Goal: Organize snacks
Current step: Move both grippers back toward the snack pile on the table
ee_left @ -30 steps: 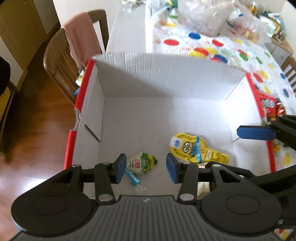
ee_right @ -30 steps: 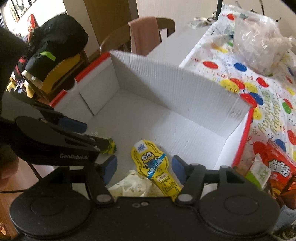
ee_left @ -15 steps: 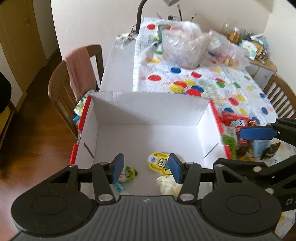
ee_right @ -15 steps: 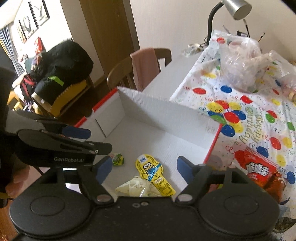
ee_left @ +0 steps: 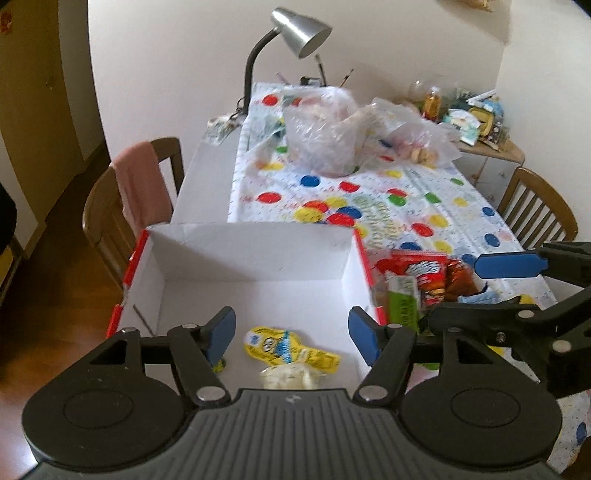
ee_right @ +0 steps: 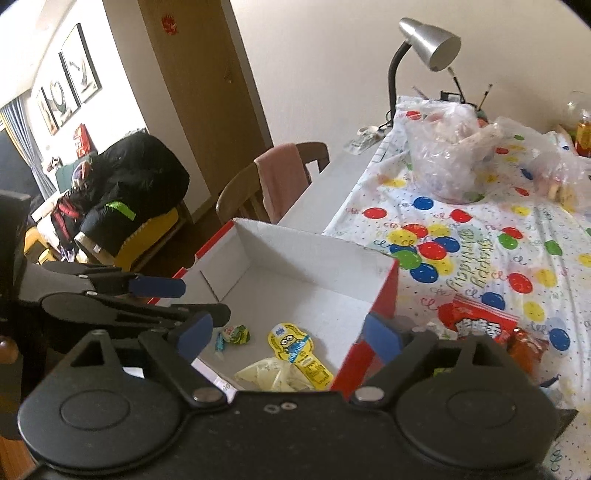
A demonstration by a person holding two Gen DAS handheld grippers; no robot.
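A red box with a white inside (ee_left: 255, 254) (ee_right: 384, 291) sits at the near end of the table. On its floor lie a yellow minion packet (ee_left: 288, 349) (ee_right: 295, 349), a pale crinkled bag (ee_left: 288, 376) (ee_right: 269, 374) and a small green candy (ee_right: 236, 334). My left gripper (ee_left: 291, 330) hangs above the box; its jaws are opening with nothing between them. My right gripper (ee_right: 288, 338) is over the box's near right corner, jaws opening and empty too. Right of the box lies a pile of snacks: a red bag (ee_left: 417, 269) (ee_right: 476, 325) and a green packet (ee_left: 402, 299).
A balloon-print cloth (ee_left: 406, 195) (ee_right: 480, 240) covers the table. Clear plastic bags (ee_left: 325, 129) (ee_right: 447, 155) and a grey desk lamp (ee_left: 299, 26) stand at the far end. A chair with a pink cloth (ee_left: 136, 188) is on the left, another chair (ee_left: 535, 206) on the right.
Both grippers have risen and drawn back from the box floor, and their jaws have widened. The snacks inside the box look smaller; the table's far end and the lamp have come into view.
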